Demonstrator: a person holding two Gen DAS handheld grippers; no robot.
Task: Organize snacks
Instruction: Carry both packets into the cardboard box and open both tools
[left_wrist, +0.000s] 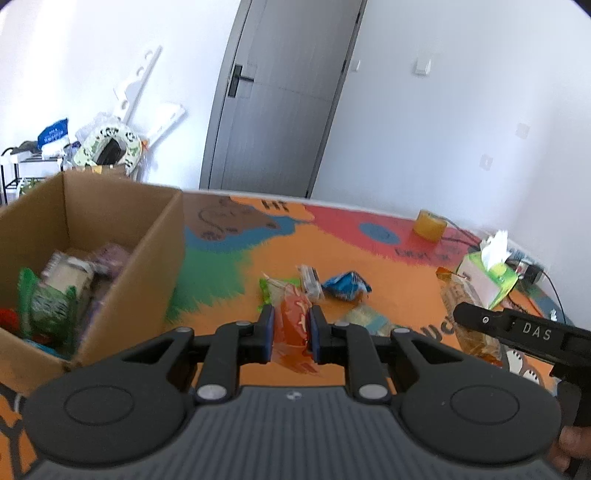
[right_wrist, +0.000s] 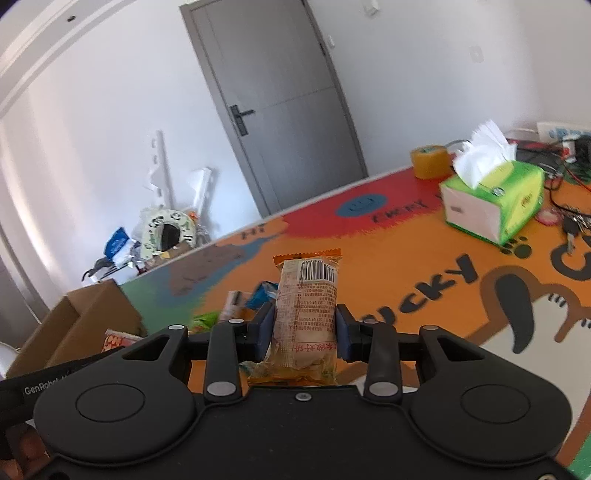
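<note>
My left gripper (left_wrist: 291, 332) is shut on an orange snack packet (left_wrist: 293, 325) and holds it above the table, to the right of the cardboard box (left_wrist: 147, 251). The box holds several snacks, among them a green packet (left_wrist: 48, 306). My right gripper (right_wrist: 304, 332) is shut on a long beige snack bar with a barcode (right_wrist: 308, 306), held upright above the table. That bar also shows in the left wrist view (left_wrist: 465, 317), beside the right gripper's body. A blue packet (left_wrist: 345, 284), a small white packet (left_wrist: 310, 280) and a green-edged packet (left_wrist: 269, 288) lie on the table.
The colourful orange tablecloth (right_wrist: 406, 266) covers the table. A green tissue box (right_wrist: 491, 199) and a roll of yellow tape (right_wrist: 430, 157) stand at the far right, with cables and keys (right_wrist: 572, 221) behind. A grey door (left_wrist: 273, 96) and clutter stand beyond the table.
</note>
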